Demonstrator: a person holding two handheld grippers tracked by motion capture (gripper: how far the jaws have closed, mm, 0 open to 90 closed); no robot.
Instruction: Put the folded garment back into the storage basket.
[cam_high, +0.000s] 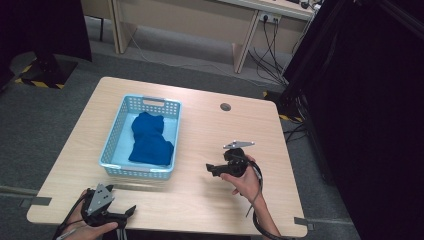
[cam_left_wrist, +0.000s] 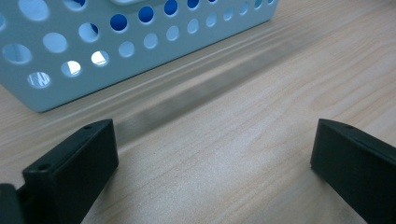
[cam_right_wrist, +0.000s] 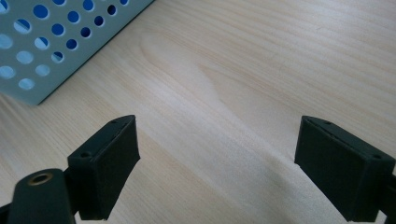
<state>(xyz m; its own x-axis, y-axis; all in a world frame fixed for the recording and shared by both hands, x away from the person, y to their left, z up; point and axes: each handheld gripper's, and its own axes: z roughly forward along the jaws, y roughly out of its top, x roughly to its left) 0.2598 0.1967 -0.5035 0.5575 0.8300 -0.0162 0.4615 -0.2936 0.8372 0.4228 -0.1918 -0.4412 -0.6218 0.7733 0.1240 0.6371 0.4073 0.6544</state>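
While both hands rest low in the high view, the left tongs (cam_high: 131, 210) sit at the lower left of the frame, close to the near edge of the worktop (cam_high: 210, 130), and the right tongs (cam_high: 209, 168) sit right of centre, pointing toward the left of the frame. Left tongs: jaws wide apart, nothing between them; in the left gripper view only bare wood grain lies in the gap (cam_left_wrist: 215, 154). Right tongs: jaws likewise wide apart with nothing held; in the right gripper view the gap (cam_right_wrist: 217, 163) is over bare worktop.

A light blue perforated basket (cam_high: 113, 145) stands left of centre in the high view, its long side running away from the person. Inside it lies a dark blue cloth (cam_high: 149, 140), bunched, covering the middle of the basket floor and reaching toward its right wall. Neither tongs touch the basket. The left tongs are just below the basket's near end wall; that wall fills the upper left of the left gripper view (cam_left_wrist: 56, 88), blue showing through some holes. The basket's corner shows in the upper left of the right gripper view (cam_right_wrist: 32, 70).
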